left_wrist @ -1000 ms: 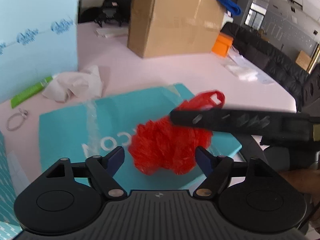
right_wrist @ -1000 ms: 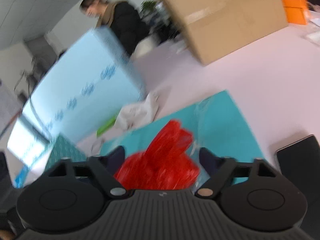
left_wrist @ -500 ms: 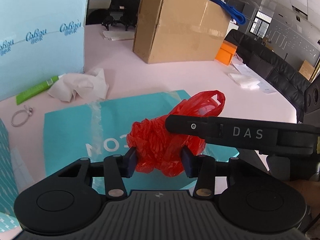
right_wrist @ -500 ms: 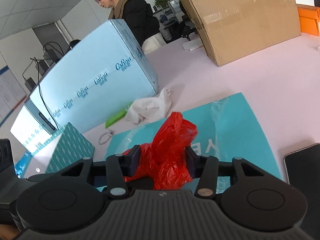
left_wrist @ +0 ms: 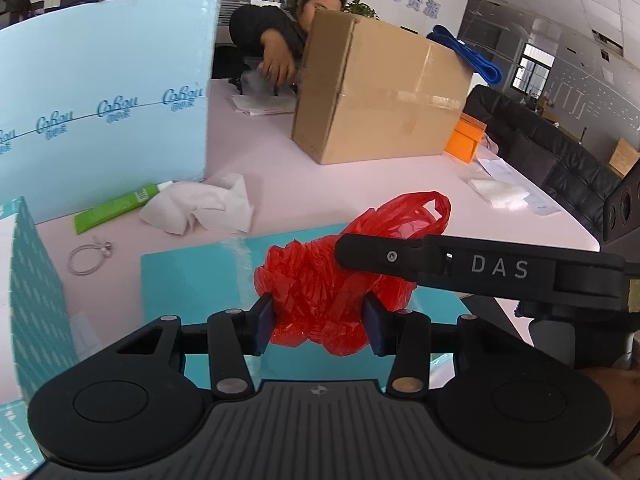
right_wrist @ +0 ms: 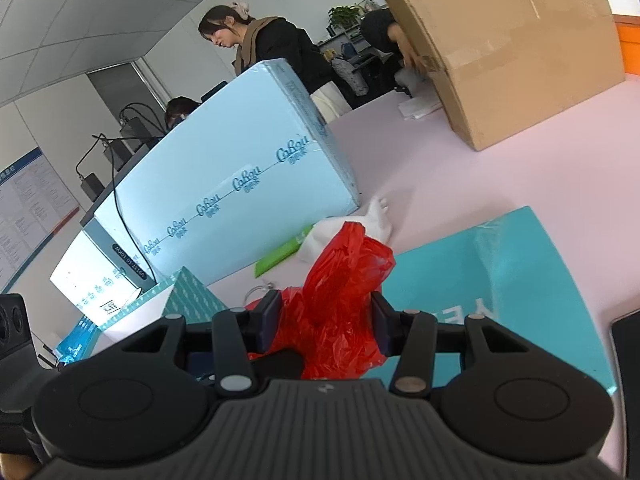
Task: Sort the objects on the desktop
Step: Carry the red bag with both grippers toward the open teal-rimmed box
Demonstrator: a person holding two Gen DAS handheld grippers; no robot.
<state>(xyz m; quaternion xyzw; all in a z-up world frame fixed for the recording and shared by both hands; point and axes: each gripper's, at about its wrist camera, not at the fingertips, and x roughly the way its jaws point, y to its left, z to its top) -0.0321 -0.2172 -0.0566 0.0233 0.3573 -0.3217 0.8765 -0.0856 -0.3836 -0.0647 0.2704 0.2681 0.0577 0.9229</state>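
A crumpled red plastic bag [left_wrist: 320, 292] is held above a teal flat package [left_wrist: 192, 284] on the pink table. My left gripper [left_wrist: 318, 326] is shut on the bag's lower bunch. My right gripper [right_wrist: 324, 326] is shut on the same bag [right_wrist: 340, 300], and one of its fingers [left_wrist: 440, 266] crosses the left wrist view from the right. A crumpled white tissue [left_wrist: 200, 208], a green tube [left_wrist: 116, 208] and a metal key ring [left_wrist: 88, 258] lie on the table beyond the package.
A light blue foam board [left_wrist: 100, 120] stands at the left. A large cardboard box [left_wrist: 376, 96] stands at the back with an orange box [left_wrist: 466, 140] beside it. A teal patterned box [left_wrist: 32, 300] is at the near left. A dark phone [right_wrist: 628, 340] lies at the right. People work behind the table.
Both grippers closed on the red bag, which lay on the teal package a second ago. They have since lifted it a little, and both views have tilted upward.
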